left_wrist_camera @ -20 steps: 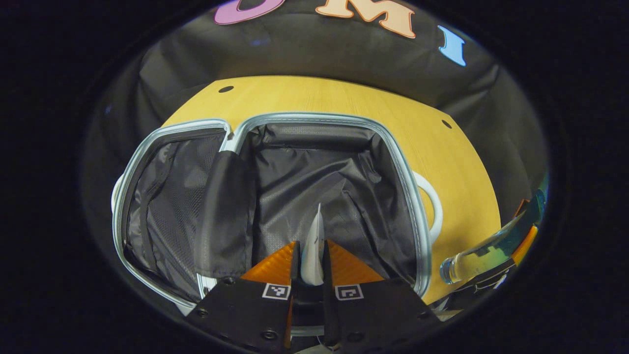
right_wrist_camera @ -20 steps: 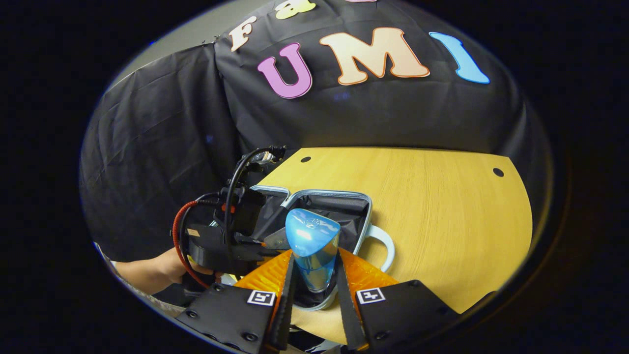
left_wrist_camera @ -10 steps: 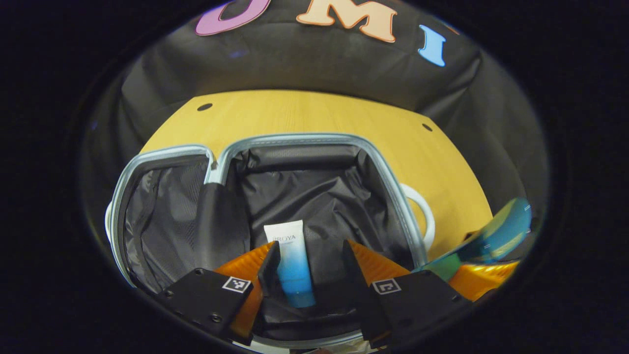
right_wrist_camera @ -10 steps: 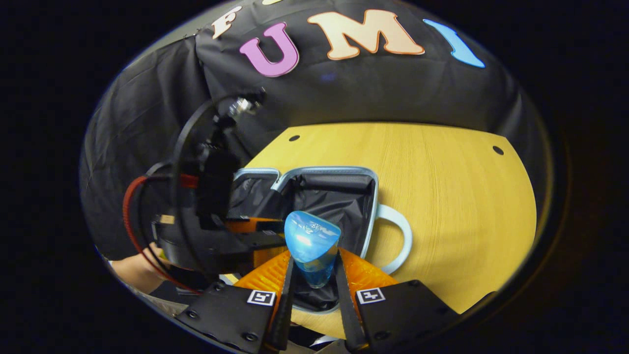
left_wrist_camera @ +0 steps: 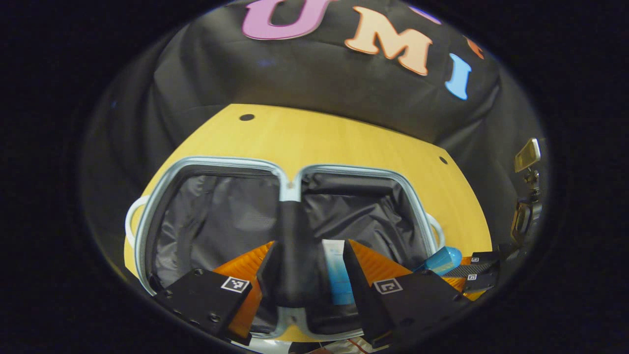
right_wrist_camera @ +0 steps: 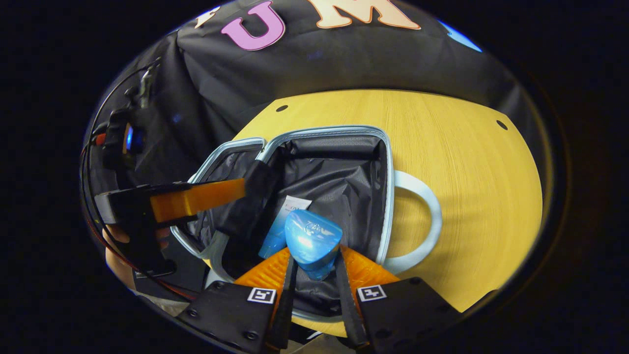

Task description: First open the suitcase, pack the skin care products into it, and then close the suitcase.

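right claw (right_wrist_camera: 314,275) clamps blue bottle (right_wrist_camera: 312,242) over open suitcase (right_wrist_camera: 386,162); left claw (left_wrist_camera: 307,268) spread, empty.

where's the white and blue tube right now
The tube lies on the black lining of the open suitcase, in its right half, just left of the blue bottle in the right gripper.

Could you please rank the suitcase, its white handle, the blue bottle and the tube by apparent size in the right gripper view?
1. Open suitcase.
2. White handle.
3. Blue bottle and tube: unranked; the bottle is nearer the camera and partly hides the tube.
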### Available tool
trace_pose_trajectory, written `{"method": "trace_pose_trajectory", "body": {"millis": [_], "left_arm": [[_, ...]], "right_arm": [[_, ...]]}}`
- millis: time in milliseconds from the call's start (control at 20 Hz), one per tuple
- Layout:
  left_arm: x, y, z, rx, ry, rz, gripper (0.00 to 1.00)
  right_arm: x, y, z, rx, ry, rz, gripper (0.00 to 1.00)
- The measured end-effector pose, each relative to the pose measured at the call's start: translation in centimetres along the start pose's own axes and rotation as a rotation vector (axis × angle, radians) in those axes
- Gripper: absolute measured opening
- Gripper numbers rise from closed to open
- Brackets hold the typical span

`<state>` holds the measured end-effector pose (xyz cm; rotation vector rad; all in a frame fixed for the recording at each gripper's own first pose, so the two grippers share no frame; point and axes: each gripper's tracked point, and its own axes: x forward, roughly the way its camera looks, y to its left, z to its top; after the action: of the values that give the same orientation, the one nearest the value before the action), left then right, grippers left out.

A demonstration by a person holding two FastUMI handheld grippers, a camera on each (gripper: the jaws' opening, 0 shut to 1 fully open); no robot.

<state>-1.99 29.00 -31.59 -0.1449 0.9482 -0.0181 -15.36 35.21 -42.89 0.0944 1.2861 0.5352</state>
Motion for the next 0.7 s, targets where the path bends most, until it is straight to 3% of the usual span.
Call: {"method": "trace_pose_trajectory", "body": {"millis": [50,100,150,200,250,350,400,450,500,600,650,700], "left_arm": [[-0.4,1.8,0.4,-0.020,-0.011,0.028,0.76],[-1.0,3.9,1.0,-0.044,-0.032,0.065,0.76],[-1.3,5.8,1.5,-0.071,-0.052,0.095,0.76],[-1.9,7.8,1.9,-0.102,-0.068,0.123,0.76],[-2.3,9.6,2.4,-0.132,-0.080,0.149,0.76],[-2.9,13.8,2.9,-0.179,-0.102,0.210,0.81],[-3.1,15.8,3.2,-0.197,-0.112,0.244,0.76],[-3.5,18.0,3.6,-0.212,-0.124,0.278,0.76],[-3.7,19.9,3.5,-0.227,-0.129,0.310,0.76],[-3.9,23.1,3.3,-0.245,-0.129,0.364,0.76],[-3.9,24.6,3.2,-0.249,-0.127,0.384,0.81],[-3.8,26.0,3.0,-0.254,-0.119,0.405,0.76]], "right_arm": [[0.6,0.3,0.5,0.006,-0.019,0.000,0.43],[0.9,0.3,1.1,0.003,-0.035,-0.007,0.54],[0.8,0.7,1.6,0.001,-0.051,-0.003,0.41],[0.6,1.0,2.1,-0.003,-0.065,0.003,0.44],[0.7,1.2,2.4,-0.004,-0.083,0.003,0.51],[1.5,1.4,2.9,-0.002,-0.107,-0.008,0.82],[1.0,1.3,3.1,-0.004,-0.115,-0.019,0.97],[0.7,1.4,3.1,-0.007,-0.121,-0.025,0.93],[0.6,1.4,3.3,-0.009,-0.127,-0.030,0.98],[0.6,1.3,3.5,-0.011,-0.135,-0.040,0.98],[0.5,1.2,3.6,-0.010,-0.141,-0.045,0.99],[0.4,1.0,3.9,-0.006,-0.146,-0.050,0.98]]}}
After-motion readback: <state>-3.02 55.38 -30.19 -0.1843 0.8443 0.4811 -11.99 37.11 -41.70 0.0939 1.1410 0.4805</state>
